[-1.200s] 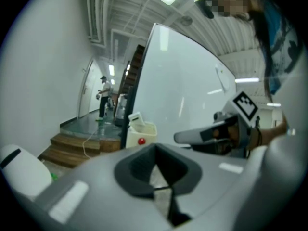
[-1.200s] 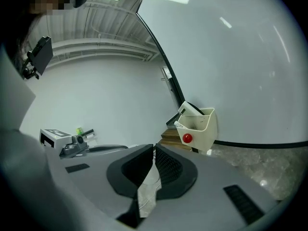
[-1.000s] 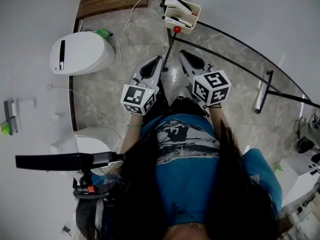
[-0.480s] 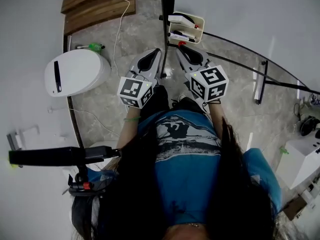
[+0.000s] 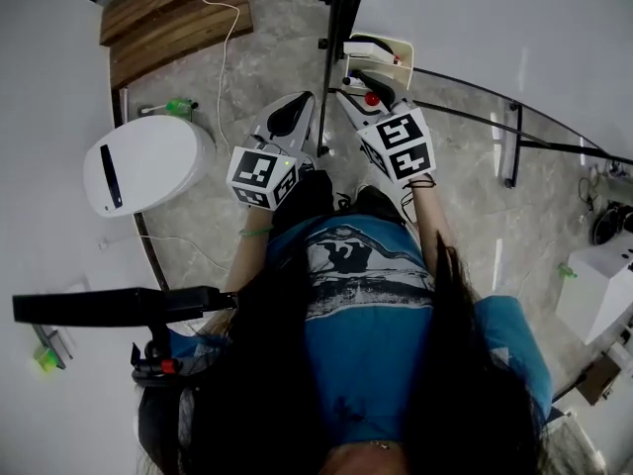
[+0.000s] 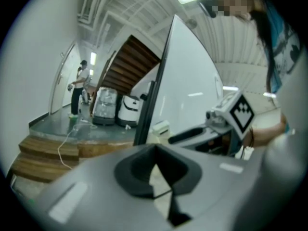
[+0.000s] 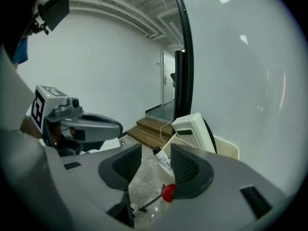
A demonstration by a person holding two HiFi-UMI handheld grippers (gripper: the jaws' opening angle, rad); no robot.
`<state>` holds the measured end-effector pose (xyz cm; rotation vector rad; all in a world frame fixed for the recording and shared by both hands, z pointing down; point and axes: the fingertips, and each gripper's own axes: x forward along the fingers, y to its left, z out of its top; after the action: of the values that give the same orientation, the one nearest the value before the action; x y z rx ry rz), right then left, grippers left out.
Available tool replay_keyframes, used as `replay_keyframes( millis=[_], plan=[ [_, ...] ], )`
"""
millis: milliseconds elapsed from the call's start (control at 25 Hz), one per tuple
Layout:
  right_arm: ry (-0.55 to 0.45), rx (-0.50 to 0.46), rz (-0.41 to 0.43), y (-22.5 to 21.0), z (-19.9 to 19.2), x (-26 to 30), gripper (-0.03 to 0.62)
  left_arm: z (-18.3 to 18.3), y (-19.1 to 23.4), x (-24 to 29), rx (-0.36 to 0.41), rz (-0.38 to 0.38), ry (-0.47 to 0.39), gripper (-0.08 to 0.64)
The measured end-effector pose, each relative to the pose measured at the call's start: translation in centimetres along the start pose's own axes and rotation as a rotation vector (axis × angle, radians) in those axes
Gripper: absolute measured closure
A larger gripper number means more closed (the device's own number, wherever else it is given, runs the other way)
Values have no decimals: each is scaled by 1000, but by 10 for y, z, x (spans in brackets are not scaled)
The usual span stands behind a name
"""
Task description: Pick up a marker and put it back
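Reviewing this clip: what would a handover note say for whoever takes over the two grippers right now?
Left gripper: jaws shut, empty, held beside the right one.
Right gripper: jaws have just been opening and now stand wide; nothing gripped, pointed at the holder.
Marker: lying in the holder next to the eraser. Its end shows in the gap between the right jaws, with no pad pressing on it.
Done: the approach. Left: close on the marker, lift it out, put it back.
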<state>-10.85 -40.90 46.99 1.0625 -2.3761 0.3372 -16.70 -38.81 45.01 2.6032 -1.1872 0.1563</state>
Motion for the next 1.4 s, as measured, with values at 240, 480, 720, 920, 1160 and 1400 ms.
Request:
replay_keyframes(
  millis=[240, 480, 720, 920, 1160, 1400],
  plan=[
    [131, -122, -91, -11, -24, 7, 422, -3, -3, 1, -2, -30, 6, 557],
    [196, -172, -155, -15, -23, 15, 425, -2, 8, -9, -9, -43, 6, 557],
    [172, -152, -145, -18, -18, 11, 462, -4, 12, -11, -15, -39, 10, 557],
    [109, -155, -177, -16, -6, 1, 476, -4, 12, -13, -17, -39, 7, 557],
    [-46, -70, -215, -31, 21, -32, 500, -7, 4, -7, -16, -27, 6, 557],
    [-186, -18, -228, -35, 56, -80, 508, 0, -9, -8, -17, -15, -7, 555]
  ],
)
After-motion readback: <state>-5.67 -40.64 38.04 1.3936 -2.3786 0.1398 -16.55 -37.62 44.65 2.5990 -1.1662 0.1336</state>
